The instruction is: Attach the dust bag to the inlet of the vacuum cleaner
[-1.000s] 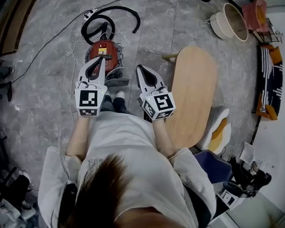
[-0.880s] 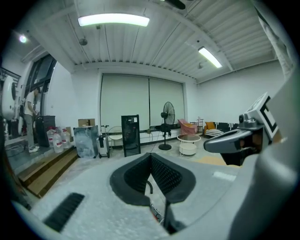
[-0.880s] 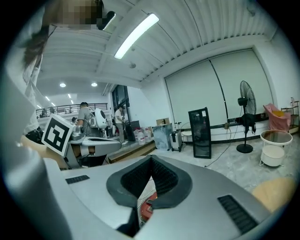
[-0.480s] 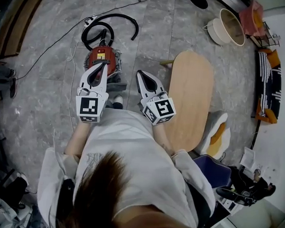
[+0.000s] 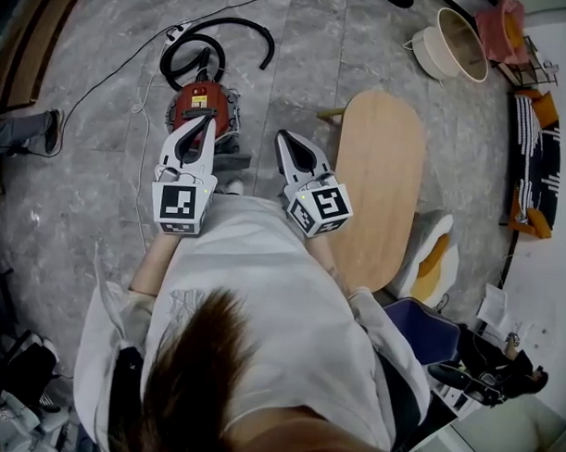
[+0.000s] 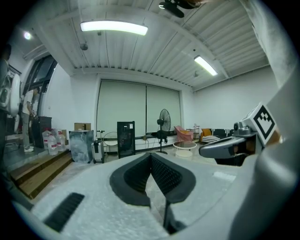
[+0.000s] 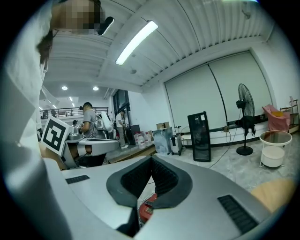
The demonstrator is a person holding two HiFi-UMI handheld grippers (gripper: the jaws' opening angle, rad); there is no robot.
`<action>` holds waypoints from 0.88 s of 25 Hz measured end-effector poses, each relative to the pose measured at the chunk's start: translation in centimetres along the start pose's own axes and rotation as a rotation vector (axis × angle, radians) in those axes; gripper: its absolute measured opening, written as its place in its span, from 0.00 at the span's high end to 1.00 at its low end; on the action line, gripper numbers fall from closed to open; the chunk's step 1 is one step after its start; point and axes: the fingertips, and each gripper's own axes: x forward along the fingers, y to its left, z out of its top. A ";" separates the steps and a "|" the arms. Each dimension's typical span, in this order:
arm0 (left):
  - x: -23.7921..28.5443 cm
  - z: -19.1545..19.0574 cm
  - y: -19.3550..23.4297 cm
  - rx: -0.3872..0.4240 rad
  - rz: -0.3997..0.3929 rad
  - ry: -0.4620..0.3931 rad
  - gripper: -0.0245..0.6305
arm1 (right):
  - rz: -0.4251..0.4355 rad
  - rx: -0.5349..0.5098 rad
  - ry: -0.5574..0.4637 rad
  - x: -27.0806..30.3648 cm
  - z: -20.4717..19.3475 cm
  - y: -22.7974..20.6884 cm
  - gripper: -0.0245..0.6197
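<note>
A: Vacuum cleaner [image 5: 204, 105] position?
B: Seen on the floor [image 5: 89, 195] past the feet, long axis laid away from the person, hose [image 5: 236, 21] coiled at the far end.
A: Jaws?
B: Left gripper [image 5: 207, 120] and right gripper [image 5: 281, 135] both clenched, nothing held. Bare floor noted leftward; table [image 5: 381, 191] edge rightward.

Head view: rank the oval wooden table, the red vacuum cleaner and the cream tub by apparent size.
1. oval wooden table, clearly largest.
2-3. cream tub and red vacuum cleaner look about alike; the left tool hides part of the vacuum cleaner, so I won't rank them.
</note>
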 end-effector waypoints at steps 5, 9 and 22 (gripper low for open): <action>0.2 0.1 -0.1 -0.009 0.014 -0.001 0.94 | 0.010 -0.015 -0.007 -0.1 0.5 -0.4 0.96; 0.4 -0.7 -0.4 -0.027 0.012 0.014 0.94 | 0.013 -0.031 0.013 0.3 0.0 -0.9 0.96; 0.1 -0.5 -1.7 -0.064 0.027 0.008 0.94 | 0.005 -0.058 0.035 -0.4 -0.1 -2.7 0.96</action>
